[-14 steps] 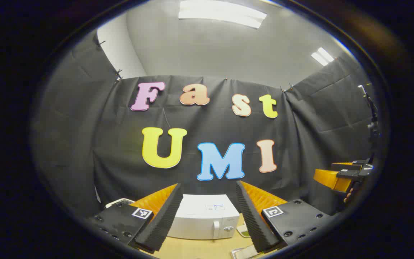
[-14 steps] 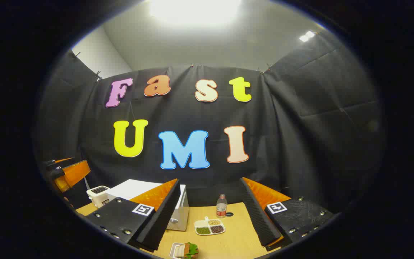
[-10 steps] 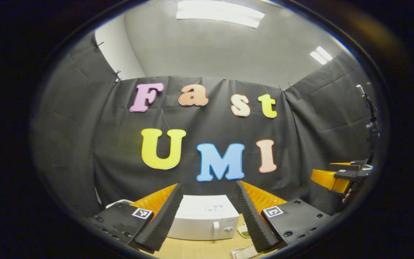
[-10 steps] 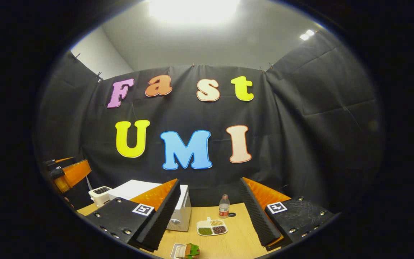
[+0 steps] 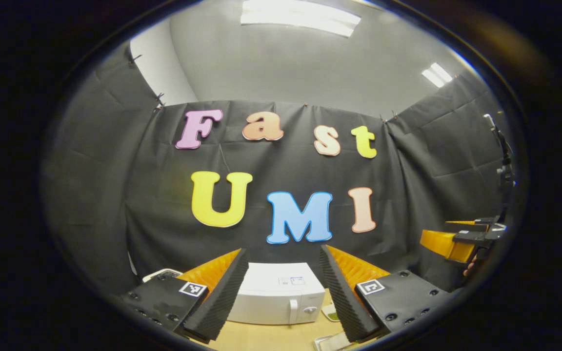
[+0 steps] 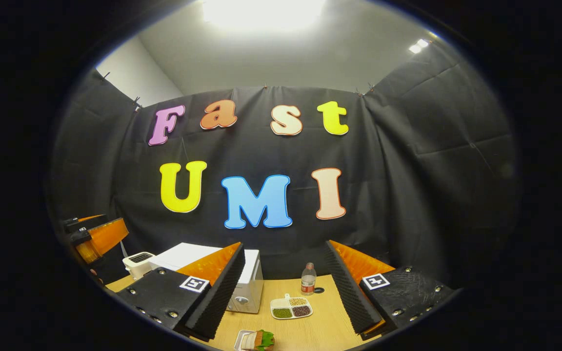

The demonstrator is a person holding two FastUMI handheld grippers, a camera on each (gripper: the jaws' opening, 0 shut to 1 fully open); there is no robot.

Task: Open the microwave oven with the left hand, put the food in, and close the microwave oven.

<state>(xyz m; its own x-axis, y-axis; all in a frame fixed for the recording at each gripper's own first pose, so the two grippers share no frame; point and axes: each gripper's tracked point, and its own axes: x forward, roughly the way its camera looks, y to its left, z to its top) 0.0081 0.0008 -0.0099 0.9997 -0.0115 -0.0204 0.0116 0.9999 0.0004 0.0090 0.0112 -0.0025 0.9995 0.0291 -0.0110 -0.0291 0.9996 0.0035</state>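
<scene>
The microwave point(image 5: 276, 295) sits on the counter point(image 5: 271, 336) straight ahead of and below the left claw point(image 5: 283, 292), door shut, handle point(image 5: 292, 310) upright. Left claw is wide, empty. The food point(image 6: 259, 340) lies below the right claw point(image 6: 286, 297), also wide.

On the wooden table point(image 6: 310, 326) stand a toaster point(image 6: 137, 263), a small bottle point(image 6: 308, 282) and a divided dish point(image 6: 291, 308), perhaps holding beans.

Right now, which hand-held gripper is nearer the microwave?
Left, probably. The left hand-held gripper faces the microwave head-on; the right hand-held gripper has it off to its left.
</scene>
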